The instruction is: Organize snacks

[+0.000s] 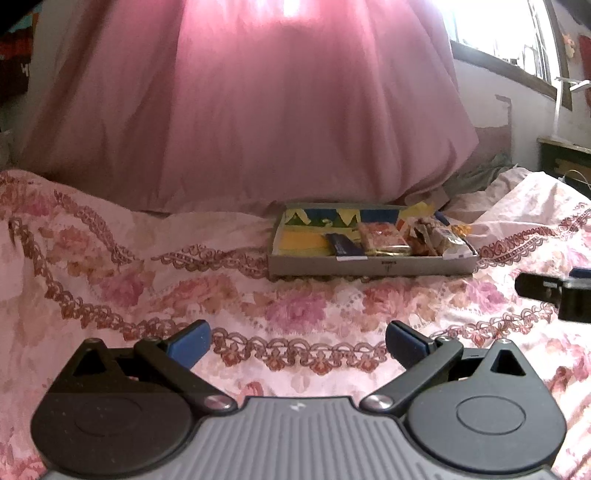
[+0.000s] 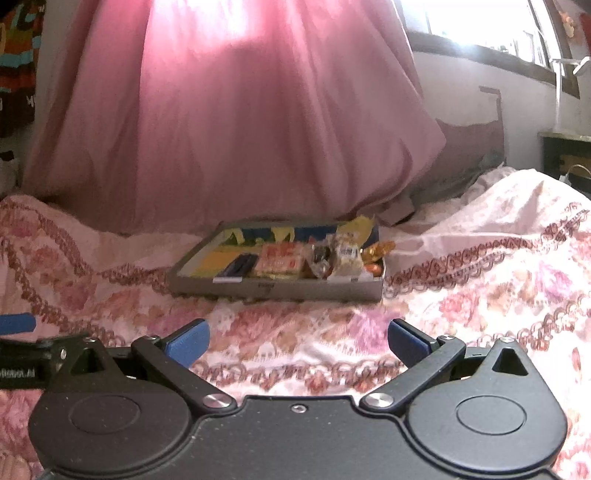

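A shallow grey cardboard tray [image 1: 369,266] lies on the floral bedspread [image 1: 147,280], also in the right wrist view [image 2: 280,290]. It holds several snacks: a dark blue bar [image 1: 341,245], a pink-and-gold packet [image 1: 382,238] and crinkly wrapped sweets [image 1: 428,236]. In the right wrist view the dark bar [image 2: 240,266], the pink packet [image 2: 280,263] and orange-wrapped sweets [image 2: 376,258] show. My left gripper [image 1: 297,345] is open and empty, well short of the tray. My right gripper [image 2: 297,345] is open and empty too, also short of it.
A big pink quilt [image 1: 251,110] is heaped behind the tray. A window [image 1: 498,26] and a dark bedside cabinet [image 1: 565,155] are at the right. The right gripper's body [image 1: 554,291] shows at the left wrist view's right edge; the left gripper's finger [image 2: 16,323] shows at the right wrist view's left edge.
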`<state>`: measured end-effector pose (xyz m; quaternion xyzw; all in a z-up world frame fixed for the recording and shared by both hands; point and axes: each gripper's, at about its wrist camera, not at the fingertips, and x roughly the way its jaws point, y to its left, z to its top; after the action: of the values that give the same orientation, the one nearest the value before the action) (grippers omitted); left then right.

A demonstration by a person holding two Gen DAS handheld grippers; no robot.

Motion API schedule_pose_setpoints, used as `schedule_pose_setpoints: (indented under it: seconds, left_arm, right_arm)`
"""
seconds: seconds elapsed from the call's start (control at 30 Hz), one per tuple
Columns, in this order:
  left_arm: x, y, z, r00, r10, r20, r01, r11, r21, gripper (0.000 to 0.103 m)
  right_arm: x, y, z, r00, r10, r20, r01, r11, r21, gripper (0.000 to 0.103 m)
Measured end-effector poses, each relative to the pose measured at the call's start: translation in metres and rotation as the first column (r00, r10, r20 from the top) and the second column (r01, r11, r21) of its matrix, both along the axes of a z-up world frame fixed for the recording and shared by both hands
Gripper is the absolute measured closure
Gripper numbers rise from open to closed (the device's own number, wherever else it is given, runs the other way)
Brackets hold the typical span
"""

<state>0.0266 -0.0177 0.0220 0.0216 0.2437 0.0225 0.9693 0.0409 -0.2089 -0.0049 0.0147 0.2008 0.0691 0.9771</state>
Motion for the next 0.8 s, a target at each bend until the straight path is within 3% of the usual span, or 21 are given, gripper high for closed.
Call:
schedule_pose_setpoints:
  seconds: [0.27, 0.8]
  left_arm:
    - [0.000, 0.003, -0.014, 0.999, 0.002, -0.052, -0.003, 1.000, -0.017, 0.000]
    - [0.003, 0.006, -0.016, 0.997, 0.043, -0.057, -0.044, 0.999, -0.016, 0.000]
  right_arm:
    - [0.003, 0.002, -0.012, 0.999, 0.005, -0.046, -0.006, 1.000, -0.013, 0.001]
    - [0.007, 0.006, -0.020, 0.995, 0.043, -0.085, -0.045, 0.999, -0.021, 0.001]
